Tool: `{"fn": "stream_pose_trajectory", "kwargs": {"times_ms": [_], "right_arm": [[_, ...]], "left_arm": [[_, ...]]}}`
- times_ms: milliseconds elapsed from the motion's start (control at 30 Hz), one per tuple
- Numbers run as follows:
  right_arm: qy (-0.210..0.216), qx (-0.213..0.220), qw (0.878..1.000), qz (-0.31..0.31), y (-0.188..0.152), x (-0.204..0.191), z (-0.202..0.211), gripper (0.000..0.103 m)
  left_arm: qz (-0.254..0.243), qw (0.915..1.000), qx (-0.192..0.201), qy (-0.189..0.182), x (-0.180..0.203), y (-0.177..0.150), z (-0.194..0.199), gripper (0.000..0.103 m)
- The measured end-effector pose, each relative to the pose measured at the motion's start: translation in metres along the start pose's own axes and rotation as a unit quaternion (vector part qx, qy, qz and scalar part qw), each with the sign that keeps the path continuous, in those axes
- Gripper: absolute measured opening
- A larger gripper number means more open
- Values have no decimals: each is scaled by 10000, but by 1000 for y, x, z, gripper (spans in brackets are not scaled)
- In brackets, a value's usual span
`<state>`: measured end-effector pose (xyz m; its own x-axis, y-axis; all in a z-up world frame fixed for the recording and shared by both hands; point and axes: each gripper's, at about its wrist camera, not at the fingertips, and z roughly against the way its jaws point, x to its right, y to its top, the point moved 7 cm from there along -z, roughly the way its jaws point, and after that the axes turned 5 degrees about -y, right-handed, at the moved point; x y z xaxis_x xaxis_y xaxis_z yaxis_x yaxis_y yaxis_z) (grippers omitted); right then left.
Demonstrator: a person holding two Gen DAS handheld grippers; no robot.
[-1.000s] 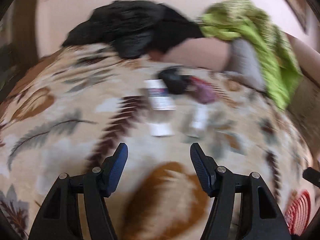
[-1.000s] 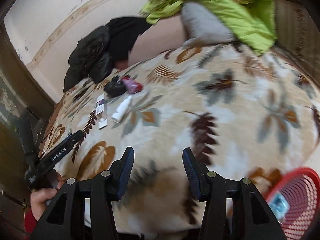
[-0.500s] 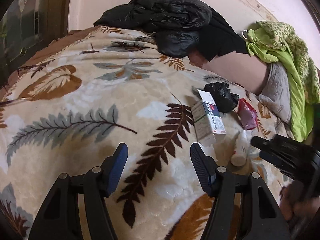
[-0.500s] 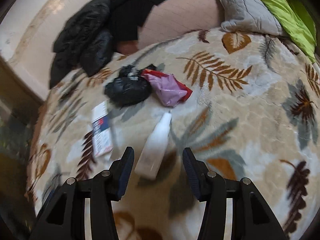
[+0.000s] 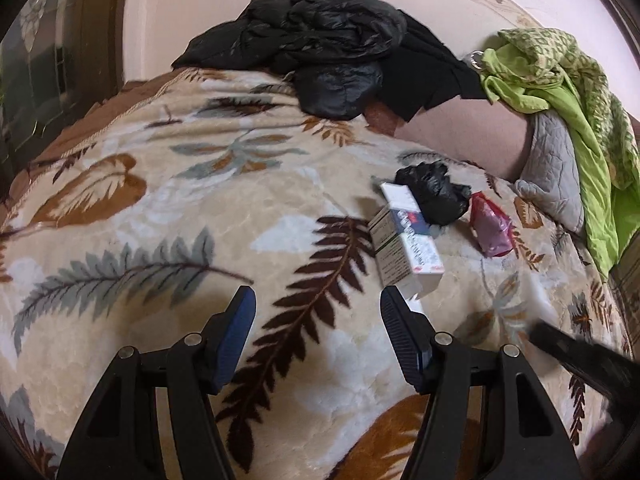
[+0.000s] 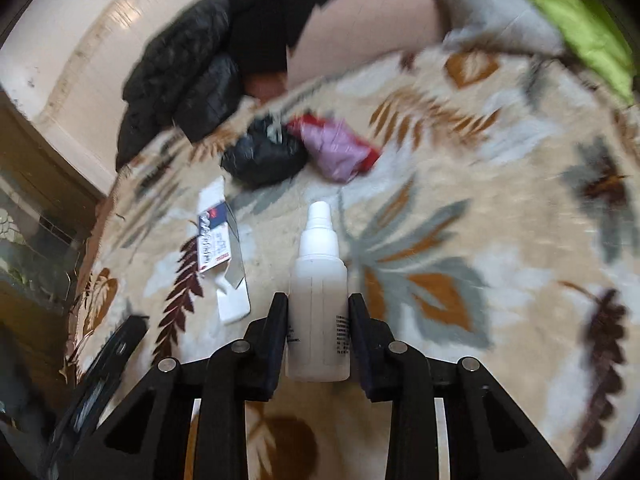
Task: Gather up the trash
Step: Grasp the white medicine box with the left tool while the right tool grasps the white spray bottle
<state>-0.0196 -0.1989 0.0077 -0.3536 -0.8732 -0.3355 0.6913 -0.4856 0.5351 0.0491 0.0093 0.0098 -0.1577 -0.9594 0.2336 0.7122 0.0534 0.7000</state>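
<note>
I am picking up trash from the bed [image 5: 120, 280], which has a big leaf blanket on it. From what I see, the job is just getting going, because four bits of trash are on the blanket and none are put away. No bin shows in my views right now.

Going from big to small: a black puffy jacket [image 5: 320, 48] lies at the far edge of the bed by the wall, and a green blanket [image 5: 560, 92] with a gray pillow [image 5: 556, 176] sits at the far right corner. These are not trash, I think, and they are well out of my way.

The trash sits in a bunch toward the far right side of the bed. There is a black bag [image 6: 264, 156], a pink wrapper [image 6: 336, 148] touching it, a flat white box [image 6: 216, 240] and a white bottle [image 6: 318, 288].

My right hand-held gripper [image 6: 318, 320] is closing on the bottle, which lies between its jaws. Nothing blocks it.

My left hand-held gripper [image 5: 318, 332] is open and holds nothing. The box is just beyond its right finger, so I could grab that next.
</note>
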Motion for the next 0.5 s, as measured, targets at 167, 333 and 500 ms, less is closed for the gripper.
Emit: {"fn": "stream_pose_trajectory", "kwargs": {"times_ms": [167,333,500], "right_arm": [[-212,212,9993,-224,-5,24,10,32],[-385,424,9972,-487,12,44,6,32],[-420,519,9971,-366,19,42,5,32]], "left_arm": [[191,9990,-133,-371,19,9,-12,80],[-24,9991,-354,-248,48,28,-40,80],[-440,9955,-795,266,70,39,-83,80]]}}
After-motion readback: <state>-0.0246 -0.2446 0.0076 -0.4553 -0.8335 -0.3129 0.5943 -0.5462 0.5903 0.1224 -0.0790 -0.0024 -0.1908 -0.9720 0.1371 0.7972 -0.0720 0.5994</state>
